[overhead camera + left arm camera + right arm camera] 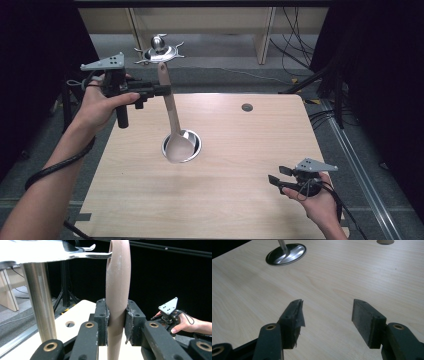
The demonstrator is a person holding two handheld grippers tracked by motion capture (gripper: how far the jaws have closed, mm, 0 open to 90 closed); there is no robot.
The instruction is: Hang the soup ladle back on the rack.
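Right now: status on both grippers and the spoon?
Left gripper shut on spoon handle, bowl end over the metal stand base. Right gripper open, low over table. Nothing in the way.

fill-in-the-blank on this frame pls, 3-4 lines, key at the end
1. The left gripper is shut on the handle of a ____.
2. The spoon's bowl end hangs over the round metal ____ on the table.
3. The right gripper's jaws are ____, with nothing between them.
4. The right gripper sits near the table's ____ right corner in the high view.

Missing words: spoon; base; open; near
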